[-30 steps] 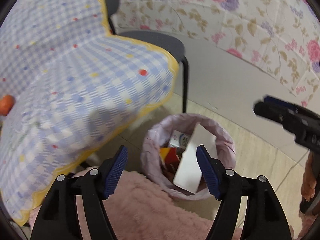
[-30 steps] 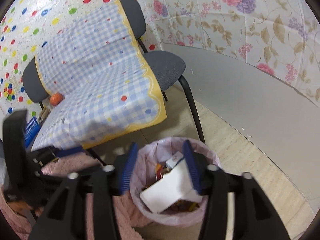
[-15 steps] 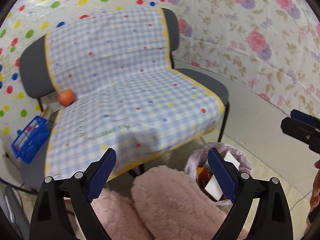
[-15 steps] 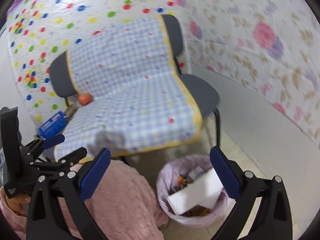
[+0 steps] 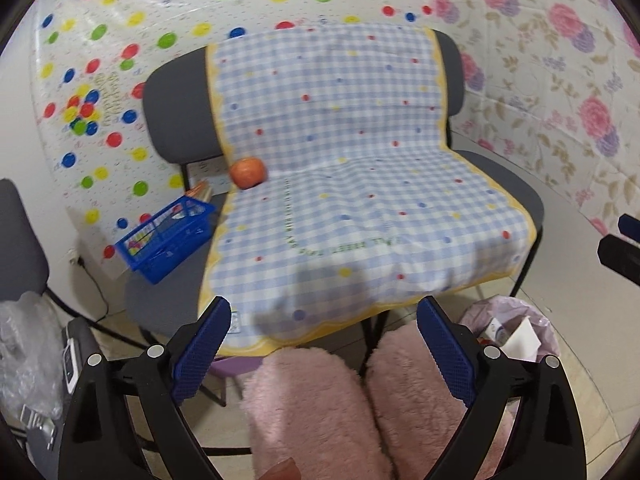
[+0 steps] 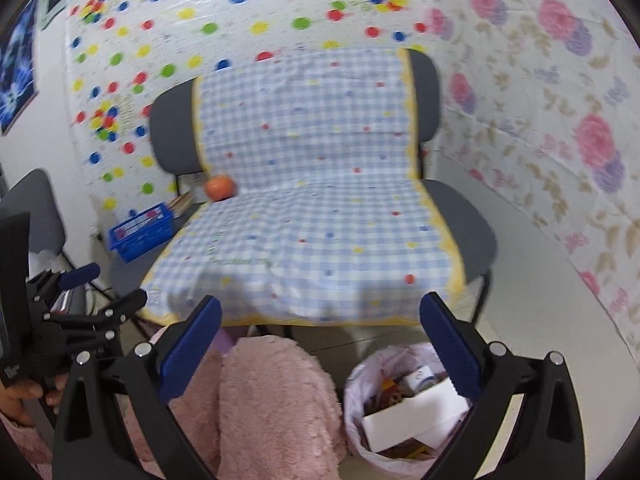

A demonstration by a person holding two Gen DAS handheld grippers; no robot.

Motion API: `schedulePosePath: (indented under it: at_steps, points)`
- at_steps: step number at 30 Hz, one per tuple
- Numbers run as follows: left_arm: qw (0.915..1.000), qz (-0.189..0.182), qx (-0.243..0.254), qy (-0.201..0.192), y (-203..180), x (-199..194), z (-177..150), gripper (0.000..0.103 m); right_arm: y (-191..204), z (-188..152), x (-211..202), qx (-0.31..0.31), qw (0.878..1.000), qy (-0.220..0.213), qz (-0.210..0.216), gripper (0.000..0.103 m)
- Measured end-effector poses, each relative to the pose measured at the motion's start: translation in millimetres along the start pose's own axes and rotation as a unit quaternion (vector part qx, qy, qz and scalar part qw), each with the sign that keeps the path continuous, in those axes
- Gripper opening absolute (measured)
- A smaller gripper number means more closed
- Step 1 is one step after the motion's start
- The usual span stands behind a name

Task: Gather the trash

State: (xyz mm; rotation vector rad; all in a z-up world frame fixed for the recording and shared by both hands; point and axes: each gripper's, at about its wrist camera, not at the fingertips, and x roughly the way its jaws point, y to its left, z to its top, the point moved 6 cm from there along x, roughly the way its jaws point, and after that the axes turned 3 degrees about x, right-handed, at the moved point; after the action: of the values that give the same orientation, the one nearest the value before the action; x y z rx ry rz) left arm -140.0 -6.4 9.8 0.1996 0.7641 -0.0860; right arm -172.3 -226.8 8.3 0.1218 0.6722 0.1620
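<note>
Left wrist view had the left gripper (image 5: 322, 354) spread wide with nothing between its blue pads (image 5: 202, 346), hanging over the person's pink fuzzy legs (image 5: 308, 408). Straight ahead was the chair (image 5: 508, 184) with a blue checked cloth (image 5: 360, 184) draped down its back and seat. An orange (image 5: 248, 173) sat on the cloth's left edge, right where back meets seat. A blue basket (image 5: 166, 240) was on the seat of the next chair to the left, tilted a bit. The bin (image 5: 516, 330) with its pale pink liner stood on the floor at lower right, just beside the chair's front leg, with a white box (image 5: 520, 338) and other scraps poking out.

Right wrist view showed the right gripper (image 6: 320, 350) wide open too, holding nothing. The bin (image 6: 360, 384) was right under it, next to the right pad (image 6: 448, 348), stuffed with the white box (image 6: 412, 414), a small carton and some colourful wrappers. Same orange (image 6: 219, 187) and basket (image 6: 140, 232) further back. The left gripper (image 6: 86, 300) was visible at the far left, fingers apart, hand (image 6: 22, 396) on its handle.
</note>
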Motion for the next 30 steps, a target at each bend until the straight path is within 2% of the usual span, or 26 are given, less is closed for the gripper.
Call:
schedulePosePath:
  at_steps: [7, 30]
  points:
    - [0.9996, 0.018, -0.023, 0.005, 24, 1, -2, 0.093, 14, 2, 8, -0.011, 1.0, 0.006, 0.006, 0.097]
    - [0.9996, 0.021, -0.02, 0.001, 24, 4, 3, 0.093, 19, 2, 18, -0.017, 1.0, 0.012, 0.001, 0.097]
